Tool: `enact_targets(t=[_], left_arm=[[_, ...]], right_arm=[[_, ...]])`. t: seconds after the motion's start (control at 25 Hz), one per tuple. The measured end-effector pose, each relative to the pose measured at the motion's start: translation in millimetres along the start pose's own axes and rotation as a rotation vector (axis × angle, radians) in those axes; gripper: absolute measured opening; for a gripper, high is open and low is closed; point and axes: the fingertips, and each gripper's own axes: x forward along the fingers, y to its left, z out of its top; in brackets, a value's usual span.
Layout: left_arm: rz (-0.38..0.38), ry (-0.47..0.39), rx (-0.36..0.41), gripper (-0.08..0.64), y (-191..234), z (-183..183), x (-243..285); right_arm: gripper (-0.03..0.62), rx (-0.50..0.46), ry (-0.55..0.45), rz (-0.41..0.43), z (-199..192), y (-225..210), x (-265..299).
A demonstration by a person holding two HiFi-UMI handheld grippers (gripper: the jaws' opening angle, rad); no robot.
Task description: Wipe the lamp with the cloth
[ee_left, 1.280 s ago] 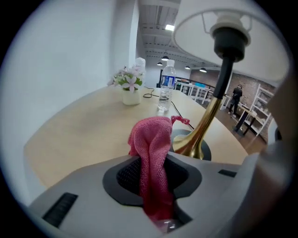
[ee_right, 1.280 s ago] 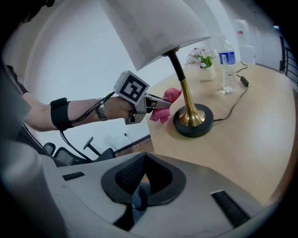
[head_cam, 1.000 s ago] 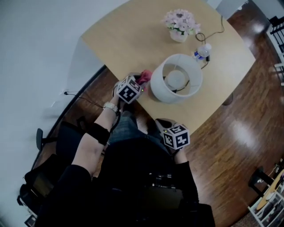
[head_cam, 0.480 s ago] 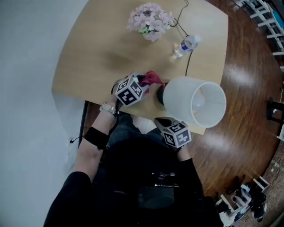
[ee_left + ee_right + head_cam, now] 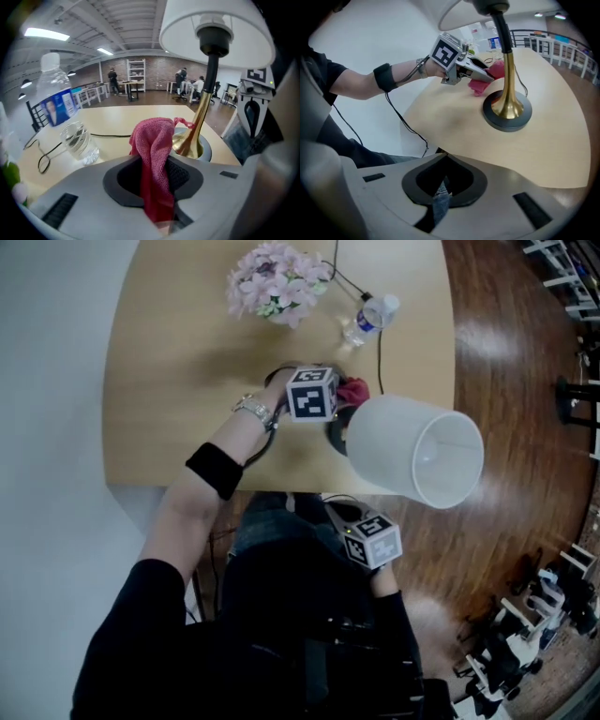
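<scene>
The lamp (image 5: 413, 461) stands on the surface (image 5: 178, 381), its brass stem (image 5: 202, 120) just beyond the left gripper (image 5: 156, 183). That gripper's fingers are clamped on the red cloth (image 5: 156, 149), whose free end pokes up close to the stem. A bottle (image 5: 60, 115) sits left of them. The right gripper (image 5: 440, 186) hangs off the surface's near edge with its fingers almost together and empty, the lamp base (image 5: 506, 111) well ahead.

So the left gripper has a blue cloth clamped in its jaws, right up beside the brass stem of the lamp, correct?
Not quite. The cloth is pink-red, not blue. The left gripper view shows it clearly. The rest stands: the left gripper has it clamped in its jaws, right up beside the brass stem of the lamp.
</scene>
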Motion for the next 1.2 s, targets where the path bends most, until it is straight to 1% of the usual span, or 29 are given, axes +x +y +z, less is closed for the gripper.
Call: enact_targets(t=[0.12,0.16,0.28,0.32,0.44,0.48,0.56,0.68,0.88,1.04,1.2], left_arm=[[-0.097,0.037,0.113,0.114,2.1,6.6,15.8],[-0.124,0.037,0.143,0.114,1.4,9.8,19.8],[-0.199,-0.031,0.214,0.114,-9.1,31.9,31.5],[-0.221,-0.041,0.236,0.114,-13.6,36.3,34.4],[-0.283,-0.037,0.288,0.114,-25.8,38.0,40.2],[-0.298,-0.033,0.289,0.114,-29.1,36.8,41.8],[-0.304,-0.036,0.27,0.114,-30.6,35.7,43.1],[-0.291,-0.045,0.238,0.112,-29.6,36.4,42.9],[-0.282,-0.044,0.209,0.11,-35.3,28.8,38.3],[-0.266,-0.007,0.182,0.11,-40.1,12.3,31.5],[-0.248,-0.031,0.152,0.11,-49.1,9.8,26.4]], right_arm=[[0.005,0.057,-0.026,-0.015,-5.6,0.5,-3.4],[0.005,0.074,-0.029,-0.019,-8.4,0.1,-3.7],[0.005,0.123,-0.042,-0.04,-14.6,-2.2,-5.5],[0.005,0.138,-0.052,-0.047,-14.4,-2.7,-5.9],[0.005,0.164,-0.071,-0.057,-10.4,-3.8,-5.1],[0.005,0.17,-0.07,-0.056,-10.1,-3.5,-4.3],[0.005,0.178,-0.068,-0.048,-9.6,-2.5,-2.0],[0.005,0.172,-0.063,-0.048,-6.4,-3.5,0.5],[0.005,0.145,-0.046,-0.043,-5.0,-1.5,1.9],[0.005,0.128,-0.039,-0.043,-6.1,-1.8,1.0],[0.005,0.099,-0.029,-0.035,-6.0,0.0,1.1]])
